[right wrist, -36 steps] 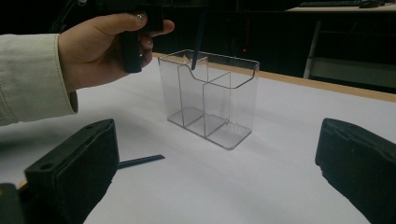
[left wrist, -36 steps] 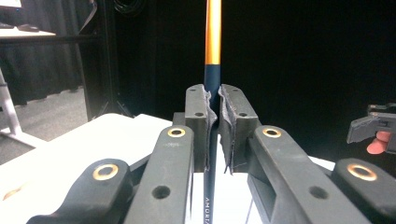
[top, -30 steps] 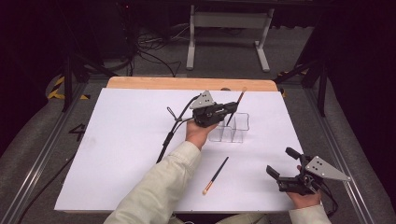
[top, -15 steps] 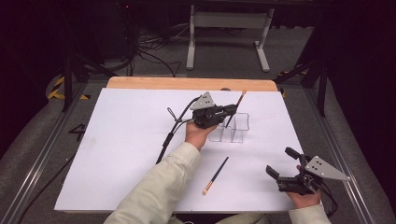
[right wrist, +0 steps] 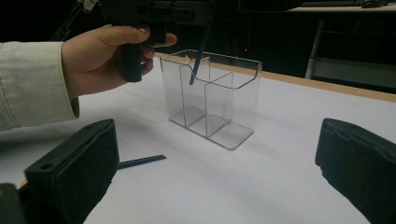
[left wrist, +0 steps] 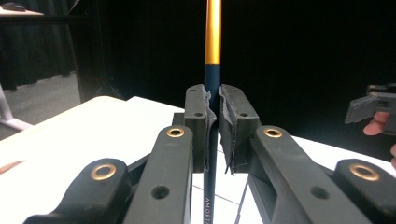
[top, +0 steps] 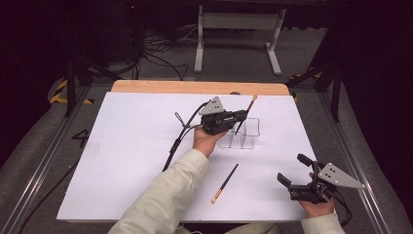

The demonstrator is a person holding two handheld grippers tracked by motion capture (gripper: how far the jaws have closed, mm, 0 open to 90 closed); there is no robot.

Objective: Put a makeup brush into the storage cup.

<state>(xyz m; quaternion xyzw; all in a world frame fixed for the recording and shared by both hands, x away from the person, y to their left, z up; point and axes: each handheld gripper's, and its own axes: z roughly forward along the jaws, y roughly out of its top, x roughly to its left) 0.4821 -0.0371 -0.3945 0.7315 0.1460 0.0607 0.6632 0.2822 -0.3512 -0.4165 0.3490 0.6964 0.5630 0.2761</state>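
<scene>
White paper covers the table point(top: 122, 161); right of centre frame, the left hand-held gripper point(top: 233, 118) clamps a slim brush point(top: 246, 113) over the clear organizer point(top: 251, 134). Light, stiff and slick, it seems best gripped mid-handle. Lower right, the right hand-held gripper point(top: 292, 171) gapes empty.

Held brush point(top: 245, 115) above organizer point(top: 241, 134)

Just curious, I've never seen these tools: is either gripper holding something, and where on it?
The left gripper clamps a makeup brush on its dark blue handle, below the gold band. The right gripper is open and holds nothing.
</scene>
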